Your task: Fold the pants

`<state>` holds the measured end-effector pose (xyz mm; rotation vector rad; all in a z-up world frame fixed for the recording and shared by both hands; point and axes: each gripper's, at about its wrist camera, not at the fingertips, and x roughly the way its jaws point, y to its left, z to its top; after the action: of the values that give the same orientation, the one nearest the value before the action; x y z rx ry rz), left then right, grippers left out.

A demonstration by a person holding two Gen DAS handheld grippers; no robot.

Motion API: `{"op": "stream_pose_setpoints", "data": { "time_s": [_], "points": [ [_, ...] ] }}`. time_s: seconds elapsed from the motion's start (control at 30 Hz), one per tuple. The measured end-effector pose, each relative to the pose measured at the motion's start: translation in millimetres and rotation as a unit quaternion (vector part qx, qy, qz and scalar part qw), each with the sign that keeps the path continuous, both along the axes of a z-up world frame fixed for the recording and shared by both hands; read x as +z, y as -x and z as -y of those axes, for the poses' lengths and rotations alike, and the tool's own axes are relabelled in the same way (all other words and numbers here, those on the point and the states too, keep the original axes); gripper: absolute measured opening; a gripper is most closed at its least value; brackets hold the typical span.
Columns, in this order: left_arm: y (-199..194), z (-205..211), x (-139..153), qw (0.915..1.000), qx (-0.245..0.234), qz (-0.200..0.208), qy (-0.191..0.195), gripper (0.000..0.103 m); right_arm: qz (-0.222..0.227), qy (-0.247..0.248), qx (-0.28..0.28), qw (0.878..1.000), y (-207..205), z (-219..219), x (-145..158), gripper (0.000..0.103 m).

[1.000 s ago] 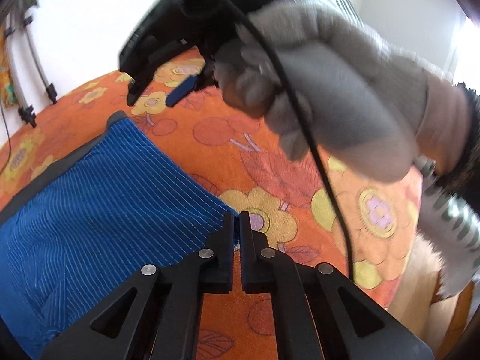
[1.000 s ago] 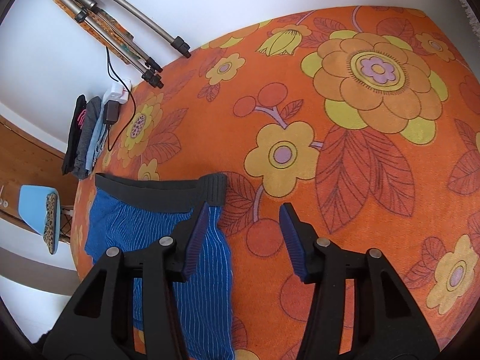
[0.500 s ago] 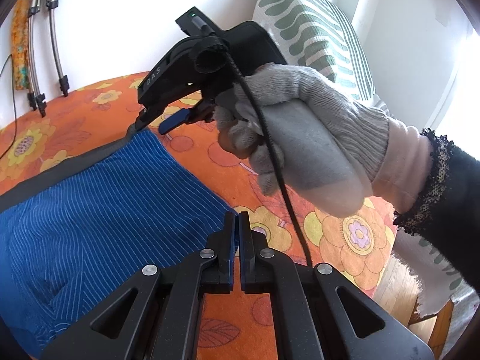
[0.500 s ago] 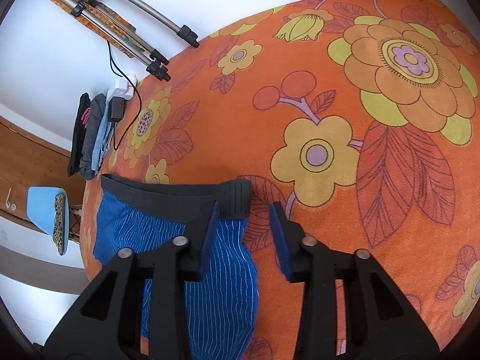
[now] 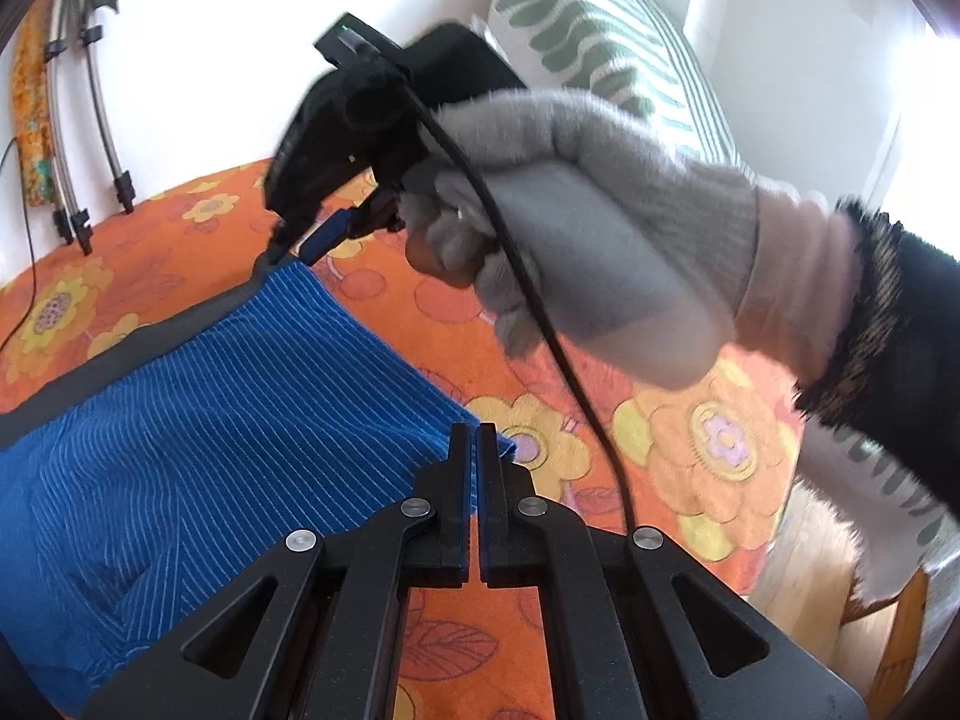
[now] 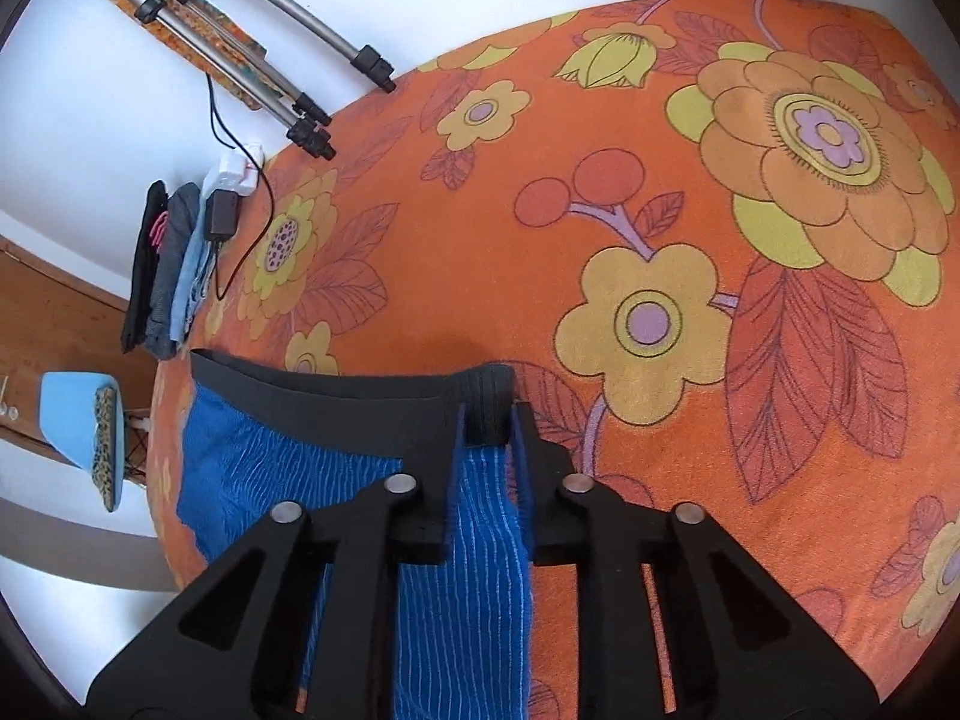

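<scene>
Blue striped cloth: pants (image 5: 228,420) lie flat on an orange flowered cover (image 6: 660,180), dark waistband (image 6: 336,387) on the far edge.
Left gripper (image 5: 472,450): low over the cover, fingers clamped on the near corner of the blue fabric; only a thin slit shows between the pads.
Right gripper (image 6: 487,420): fingers squeezed onto the waistband's right-hand corner; the band bunches between them, blue fabric running back under the tool.
Right hand (image 5: 576,228): grey knit glove, wrapped around the handle, tool angled down to the far corner of the pants; black cable (image 5: 540,312) hangs from it across the left wrist view.
Pants look: thin pale stripes, some wrinkles toward the left, right-hand edge straight between the two held corners.
Open room: bare cover stretches well beyond and to the right of the waistband.
Edges: white wall at the back; metal legs (image 6: 312,66) lean on it; charger and wire (image 6: 223,216) near the cover's edge; stacked clothes (image 6: 168,270) just beside them.
Right side: striped pillow (image 5: 600,48) behind the glove; wood floor (image 5: 804,564) past the cover's edge.
</scene>
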<state>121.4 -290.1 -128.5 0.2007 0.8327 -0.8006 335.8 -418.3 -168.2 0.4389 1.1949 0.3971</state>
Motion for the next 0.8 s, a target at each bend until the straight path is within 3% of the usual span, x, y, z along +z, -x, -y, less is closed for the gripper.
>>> {"op": "stream_pose_setpoints", "data": {
  "time_s": [0.07,0.13,0.2,0.33,0.6,0.67,0.7,0.8],
  "points": [
    [-1,6,-4,0.9999,-0.009,-0.002,-0.01,0.009,-0.002,-0.002,0.004,1.0,-1,2,-1,0.046],
    [0,12,-7,0.9995,-0.014,0.004,-0.029,0.028,-0.003,0.0,0.011,1.0,-1,3,-1,0.047],
    [0,18,-9,0.999,-0.021,0.01,-0.038,0.028,-0.003,0.001,0.014,1.0,0,7,-1,0.047],
    [1,30,-14,0.998,-0.022,0.02,-0.056,0.044,-0.002,-0.002,0.01,1.0,-1,14,-2,0.047],
    [4,47,-30,0.9928,-0.017,0.039,-0.112,0.043,0.003,-0.004,0.01,1.0,-3,17,-7,0.047],
    [4,46,-29,0.9938,-0.018,0.037,-0.103,0.029,0.004,-0.011,0.009,1.0,-4,17,-7,0.047],
    [3,46,-29,0.994,-0.017,0.038,-0.101,0.012,0.004,-0.014,0.008,1.0,-4,17,-7,0.047],
    [1,40,-27,0.9953,-0.02,0.031,-0.09,0.006,0.003,-0.022,0.007,1.0,-6,16,-8,0.047]
  ]
}}
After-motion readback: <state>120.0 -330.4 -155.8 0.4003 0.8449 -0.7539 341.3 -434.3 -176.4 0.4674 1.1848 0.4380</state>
